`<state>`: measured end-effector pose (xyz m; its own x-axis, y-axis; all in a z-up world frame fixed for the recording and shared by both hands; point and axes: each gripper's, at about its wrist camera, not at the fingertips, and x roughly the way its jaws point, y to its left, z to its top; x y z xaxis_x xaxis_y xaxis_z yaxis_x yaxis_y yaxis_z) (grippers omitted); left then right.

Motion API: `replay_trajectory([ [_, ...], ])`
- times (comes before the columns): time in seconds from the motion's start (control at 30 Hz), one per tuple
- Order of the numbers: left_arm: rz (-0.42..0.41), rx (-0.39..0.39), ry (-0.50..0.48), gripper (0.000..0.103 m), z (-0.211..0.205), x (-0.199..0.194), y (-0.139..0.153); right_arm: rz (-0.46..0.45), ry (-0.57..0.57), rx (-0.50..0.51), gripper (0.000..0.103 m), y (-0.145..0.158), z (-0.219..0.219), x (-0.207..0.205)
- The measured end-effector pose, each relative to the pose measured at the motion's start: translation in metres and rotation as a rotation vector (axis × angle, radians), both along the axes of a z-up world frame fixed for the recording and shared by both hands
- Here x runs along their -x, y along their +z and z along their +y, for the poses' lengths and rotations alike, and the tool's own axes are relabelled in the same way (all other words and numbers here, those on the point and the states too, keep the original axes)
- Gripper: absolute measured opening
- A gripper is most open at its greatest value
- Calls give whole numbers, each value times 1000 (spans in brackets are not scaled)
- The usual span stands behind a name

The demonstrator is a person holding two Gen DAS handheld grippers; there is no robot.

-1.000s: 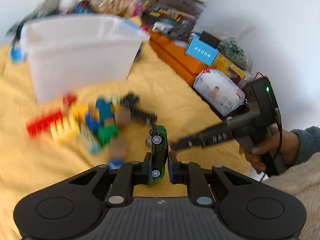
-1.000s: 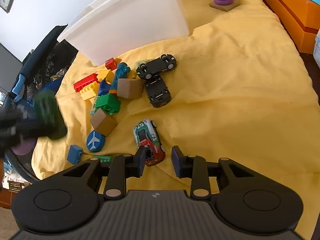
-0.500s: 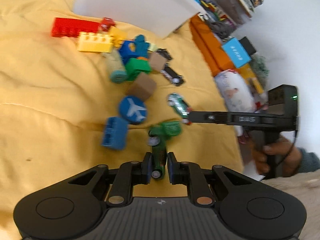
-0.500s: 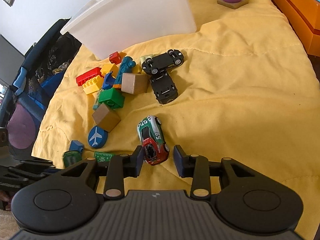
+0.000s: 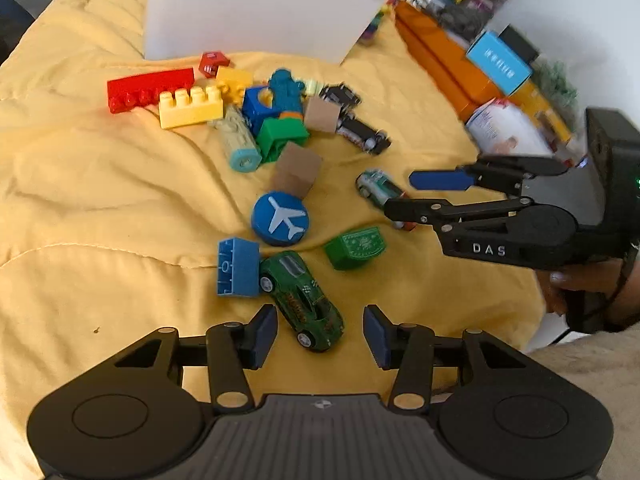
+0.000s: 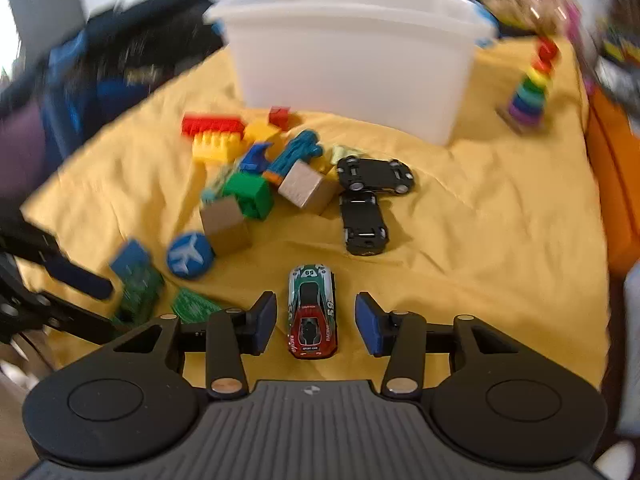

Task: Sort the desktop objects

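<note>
My left gripper [image 5: 320, 330] is open. A green toy car [image 5: 302, 300] lies on the yellow cloth [image 5: 100, 208] between its fingers, free of them, next to a blue brick [image 5: 236, 266]. My right gripper [image 6: 316, 322] is open around a green, white and red race car [image 6: 312, 312], which lies on the cloth untouched. The right gripper also shows in the left wrist view [image 5: 404, 194], over that race car [image 5: 378, 188]. Two black cars [image 6: 368, 196] lie further back.
A pile of bricks [image 5: 192, 100], wooden cubes [image 6: 226, 220], a blue airplane disc [image 5: 280, 218] and a green block [image 5: 354, 246] lies mid-cloth. A white bin [image 6: 356, 52] stands behind. A ring stacker [image 6: 528, 92] is far right. Orange boxes [image 5: 440, 64] line the right edge.
My left gripper has opened and let go of the green car, which now lies flat on the cloth. My right gripper has opened wider and squared up around the race car.
</note>
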<state>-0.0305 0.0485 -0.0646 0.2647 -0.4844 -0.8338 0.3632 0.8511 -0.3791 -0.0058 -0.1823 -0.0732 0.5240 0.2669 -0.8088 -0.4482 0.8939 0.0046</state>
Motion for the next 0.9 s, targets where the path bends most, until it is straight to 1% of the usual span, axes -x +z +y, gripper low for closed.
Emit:
replay_trajectory([
  [0.07, 21, -14, 28, 52, -4, -3, -7, -17, 33, 61, 48, -6, 8, 0],
  [0.13, 13, 0, 50, 50, -7, -5, -8, -13, 49, 86, 47, -12, 12, -2],
  [0.17, 5, -9, 52, 49, -10, -6, -9, -7, 50, 89, 45, -16, 12, -3],
  [0.27, -40, -71, 37, 48, -24, -6, -5, -4, 43, 65, 45, -18, 8, -3],
  [0.3, -62, -105, 17, 40, -29, -6, -4, -3, 45, 63, 45, -18, 7, -3],
  [0.33, -76, -133, -11, 35, -33, -7, -4, -3, 50, 62, 44, -18, 6, -3],
  [0.37, -90, -143, -43, 34, -36, -8, -3, -4, 55, 61, 36, -18, 7, -2],
  [0.4, -87, -135, -71, 33, -34, -10, -4, -3, 67, 59, 33, -17, 7, -1],
  [0.53, -47, -97, -198, 29, -20, -24, -4, -28, 109, 102, 33, -14, 11, 3],
  [0.6, -29, -104, -251, 29, -15, -29, -4, -39, 111, 112, 33, -12, 11, 3],
  [0.67, -35, -114, -272, 33, -14, -30, -2, -36, 110, 116, 33, -13, 9, 3],
  [0.7, -43, -126, -259, 35, -14, -28, -1, -32, 107, 113, 33, -14, 8, 2],
  [0.77, -49, -129, -239, 44, -16, -23, -1, -25, 100, 106, 34, -15, 7, 2],
  [0.8, -53, -125, -229, 51, -17, -19, -1, -27, 100, 106, 34, -16, 7, 2],
  [0.83, -55, -126, -218, 54, -19, -16, -2, -27, 102, 107, 34, -16, 7, 2],
  [0.9, -68, -141, -190, 56, -21, -10, -1, -29, 102, 108, 34, -17, 7, 2],
])
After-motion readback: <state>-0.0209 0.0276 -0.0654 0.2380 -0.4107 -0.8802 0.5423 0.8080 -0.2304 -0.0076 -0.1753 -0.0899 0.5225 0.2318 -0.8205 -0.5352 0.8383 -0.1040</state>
